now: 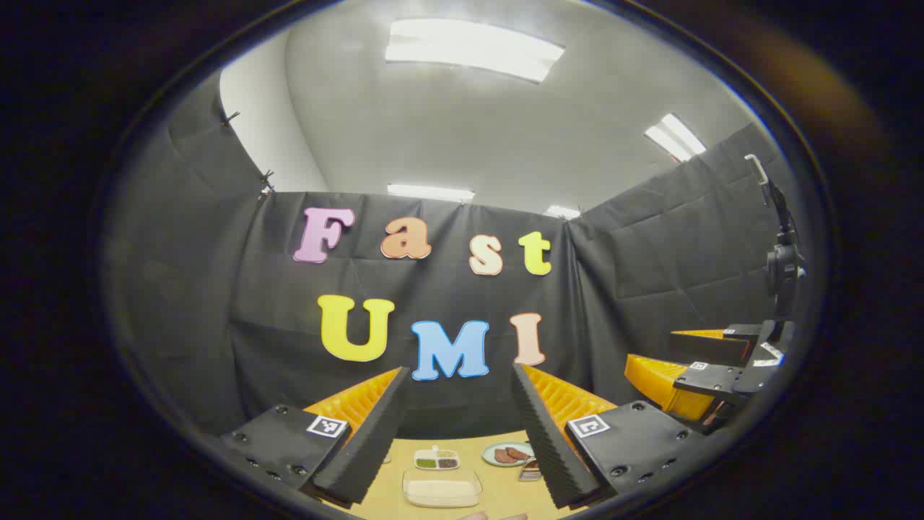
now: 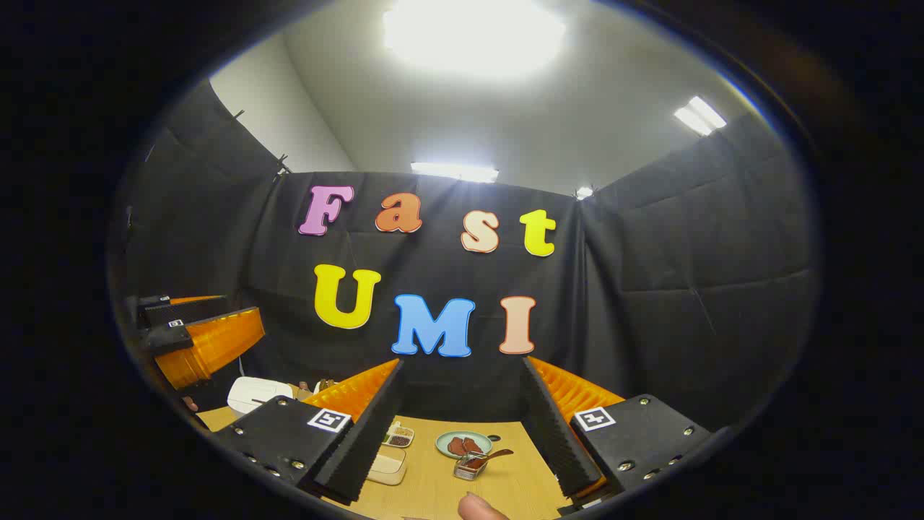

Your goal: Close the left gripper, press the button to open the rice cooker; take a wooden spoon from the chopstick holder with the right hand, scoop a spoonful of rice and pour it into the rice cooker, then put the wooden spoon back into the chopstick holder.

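Both grippers are raised above the wooden table (image 2: 433, 491). The left gripper (image 1: 462, 433) has its jaws wide apart and holds nothing; the right gripper (image 2: 462, 426) likewise has its jaws apart and empty. Each finger mount carries a square black-and-white marker; no brand text is legible. The white rice cooker (image 2: 256, 393) sits at the table's left. The rice container (image 1: 442, 488) lies ahead. The wooden spoon (image 2: 491, 456) rests in the chopstick holder (image 2: 469, 468), beside a plate (image 2: 462, 443).
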